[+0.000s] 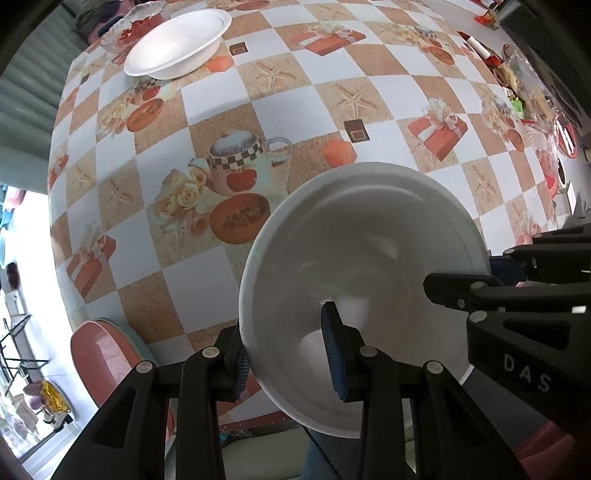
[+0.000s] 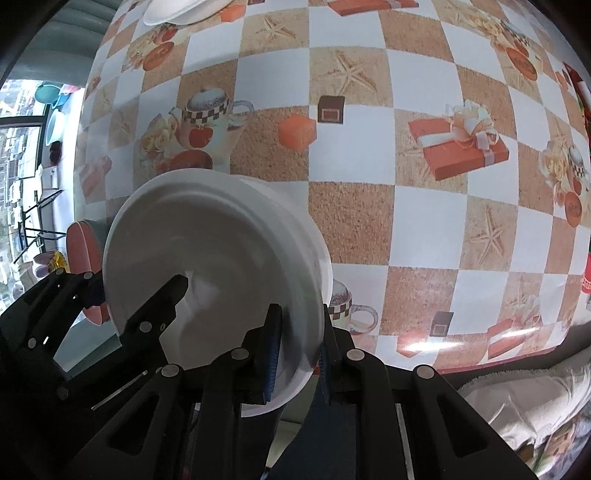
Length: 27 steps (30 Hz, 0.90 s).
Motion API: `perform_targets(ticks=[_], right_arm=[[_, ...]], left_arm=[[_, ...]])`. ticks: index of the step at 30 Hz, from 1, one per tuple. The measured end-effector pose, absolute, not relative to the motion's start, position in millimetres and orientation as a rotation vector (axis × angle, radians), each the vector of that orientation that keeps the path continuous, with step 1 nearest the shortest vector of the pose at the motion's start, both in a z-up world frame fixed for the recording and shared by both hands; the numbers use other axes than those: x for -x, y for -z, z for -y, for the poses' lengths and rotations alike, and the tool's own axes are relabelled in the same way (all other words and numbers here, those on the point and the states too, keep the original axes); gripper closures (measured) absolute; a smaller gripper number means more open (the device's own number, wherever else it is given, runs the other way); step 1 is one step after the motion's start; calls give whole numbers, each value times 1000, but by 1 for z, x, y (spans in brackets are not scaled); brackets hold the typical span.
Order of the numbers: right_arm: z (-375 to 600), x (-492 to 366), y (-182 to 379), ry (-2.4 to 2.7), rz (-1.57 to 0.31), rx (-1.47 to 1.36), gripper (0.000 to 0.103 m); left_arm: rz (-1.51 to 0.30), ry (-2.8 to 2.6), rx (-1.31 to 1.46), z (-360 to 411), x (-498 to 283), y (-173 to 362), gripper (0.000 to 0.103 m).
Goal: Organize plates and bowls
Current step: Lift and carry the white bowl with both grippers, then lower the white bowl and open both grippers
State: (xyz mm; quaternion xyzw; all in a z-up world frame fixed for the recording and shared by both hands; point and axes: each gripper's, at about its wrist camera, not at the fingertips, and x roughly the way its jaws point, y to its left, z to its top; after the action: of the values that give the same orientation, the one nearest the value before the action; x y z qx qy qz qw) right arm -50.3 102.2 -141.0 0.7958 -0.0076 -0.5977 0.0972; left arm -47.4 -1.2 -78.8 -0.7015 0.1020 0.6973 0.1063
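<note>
Both grippers are clamped on the same white bowl, one on each side of its rim. In the left wrist view the left gripper pinches the rim at the lower middle of the frame, one blue pad outside the wall and one inside, while the right gripper reaches in from the right edge and bites the opposite rim. The right wrist view agrees: the right gripper is closed on the bowl's rim at lower centre, the left gripper coming in from the lower left.

The bowl hangs tilted above the checkered tablecloth, not resting on it as far as I can tell. What matters next is direction: a second white bowl sits at the upper left of the left view (well apart from the held one, across most of the table), beside a glass dish. If stacking is the aim, the carry probably runs that way, left hand leading.
</note>
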Motion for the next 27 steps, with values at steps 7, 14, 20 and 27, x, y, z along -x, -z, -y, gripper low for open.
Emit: perform_targets(ticks=[7,14,20,27], right_arm=[[-99,49,153,1733,66,-2381,83],[-109,59,149,1804,105,-2365,17],[-125,77,142,1872,126,-2377,17],[-140,110,140,1915,105,-2392,17]], left_arm=[[-306,-2025,2081,0,40,85,55],[-263,-2082,2042,7,40,79,24],[-141,-2124,2102,33,49,77,24],[-76,-2196,2128,67,67,71,24]])
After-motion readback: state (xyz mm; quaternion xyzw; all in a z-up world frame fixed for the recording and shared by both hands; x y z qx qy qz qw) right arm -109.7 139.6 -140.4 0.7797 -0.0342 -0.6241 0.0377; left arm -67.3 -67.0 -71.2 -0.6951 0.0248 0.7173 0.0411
